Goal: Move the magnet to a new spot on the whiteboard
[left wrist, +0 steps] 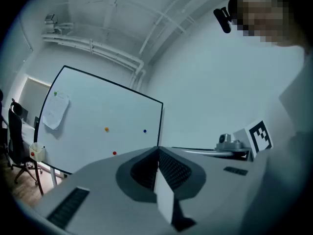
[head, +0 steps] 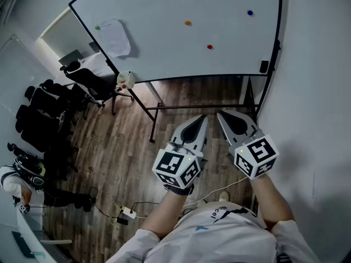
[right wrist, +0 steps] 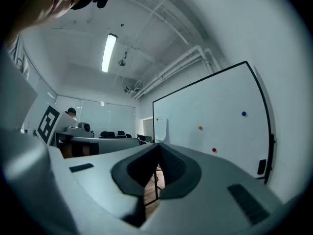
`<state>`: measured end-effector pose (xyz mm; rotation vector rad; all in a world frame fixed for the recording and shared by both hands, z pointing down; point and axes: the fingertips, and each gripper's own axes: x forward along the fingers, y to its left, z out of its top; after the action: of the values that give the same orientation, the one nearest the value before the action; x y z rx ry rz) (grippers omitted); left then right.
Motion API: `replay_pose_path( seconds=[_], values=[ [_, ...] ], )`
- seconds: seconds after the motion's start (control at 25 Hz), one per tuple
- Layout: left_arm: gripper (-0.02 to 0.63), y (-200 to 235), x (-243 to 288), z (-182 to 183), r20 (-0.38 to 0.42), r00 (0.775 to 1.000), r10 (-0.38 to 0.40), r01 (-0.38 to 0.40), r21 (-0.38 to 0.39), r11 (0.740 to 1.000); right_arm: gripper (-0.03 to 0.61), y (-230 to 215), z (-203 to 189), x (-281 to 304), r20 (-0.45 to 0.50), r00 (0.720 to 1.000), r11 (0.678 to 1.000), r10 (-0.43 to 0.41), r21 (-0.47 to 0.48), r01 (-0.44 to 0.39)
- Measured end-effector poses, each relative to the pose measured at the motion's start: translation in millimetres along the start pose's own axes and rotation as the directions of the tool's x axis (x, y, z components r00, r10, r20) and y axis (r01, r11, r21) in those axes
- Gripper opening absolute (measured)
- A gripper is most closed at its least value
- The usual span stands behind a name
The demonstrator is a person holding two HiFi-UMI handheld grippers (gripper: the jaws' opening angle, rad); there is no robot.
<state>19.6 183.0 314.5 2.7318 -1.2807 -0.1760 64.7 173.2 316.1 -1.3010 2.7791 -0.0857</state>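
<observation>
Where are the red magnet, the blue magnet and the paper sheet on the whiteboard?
red magnet (head: 209,46), head view, its centre.
blue magnet (head: 250,13), head view, its centre.
paper sheet (head: 114,37), head view, middle of the sheet.

On whiteboard (head: 164,53): paper sheet (head: 116,37) under a magnet (head: 97,27) near left edge; second magnet (head: 187,22) mid-board; third magnet (head: 250,13) by right edge; fourth magnet (head: 209,46) lower, between those two. Chairs (head: 82,81) left of board; left gripper (head: 203,116) and right gripper (head: 220,114) side by side before it.

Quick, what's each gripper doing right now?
Left gripper: jaws closed, holding nothing.
Right gripper: jaws closed, holding nothing.
</observation>
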Motion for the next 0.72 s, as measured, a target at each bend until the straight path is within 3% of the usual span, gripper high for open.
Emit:
replay_pose_path(
  seconds=[0.4, 0.72],
  values=[
    [0.014, -2.0, 12.8, -10.6, -0.013, 1.0, 0.007, -0.007, 0.0, 1.0, 0.014, -11.4, -3.9, -4.5, -0.003, 0.999, 0.999, 0.039, 0.021, -0.039],
    [0.014, 0.9, 35.9, -18.2, -0.042, 0.999, 0.019, -0.017, 0.053, 0.998, 0.014, -37.0, -6.1, -6.3, 0.016, 0.999, 0.999, 0.043, 0.032, -0.043]
  ],
)
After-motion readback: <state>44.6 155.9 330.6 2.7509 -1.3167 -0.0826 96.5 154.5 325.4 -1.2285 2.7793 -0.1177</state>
